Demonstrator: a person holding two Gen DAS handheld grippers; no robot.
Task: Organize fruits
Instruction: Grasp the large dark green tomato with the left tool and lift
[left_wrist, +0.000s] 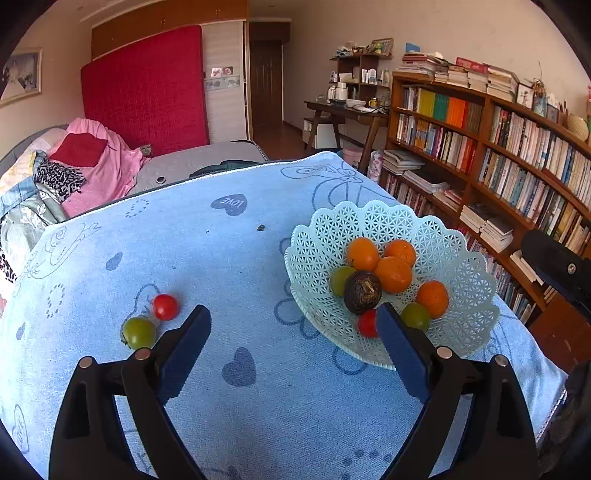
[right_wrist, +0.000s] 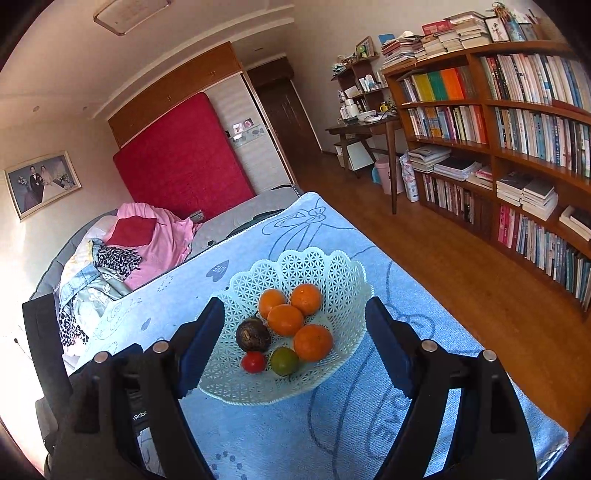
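A pale green lattice basket (left_wrist: 461, 258) (right_wrist: 332, 269) stands on the blue cloth and holds several oranges (left_wrist: 393, 274) (right_wrist: 285, 319), a dark round fruit (left_wrist: 362, 291) (right_wrist: 253, 335), a red tomato (left_wrist: 366, 323) (right_wrist: 253, 362) and green fruits (left_wrist: 415, 316) (right_wrist: 284, 360). A red tomato (left_wrist: 165, 306) and a green tomato (left_wrist: 139, 332) lie on the cloth left of my left gripper (left_wrist: 293, 319), which is open and empty above the cloth. My right gripper (right_wrist: 294, 314) is open and empty, hovering above the basket.
The blue patterned cloth (left_wrist: 229, 258) covers the table; its right edge drops to the wooden floor (right_wrist: 461, 277). Bookshelves (right_wrist: 517, 147) stand on the right, a bed with clothes (left_wrist: 81, 166) behind. The other gripper's body (left_wrist: 557, 266) shows at the right.
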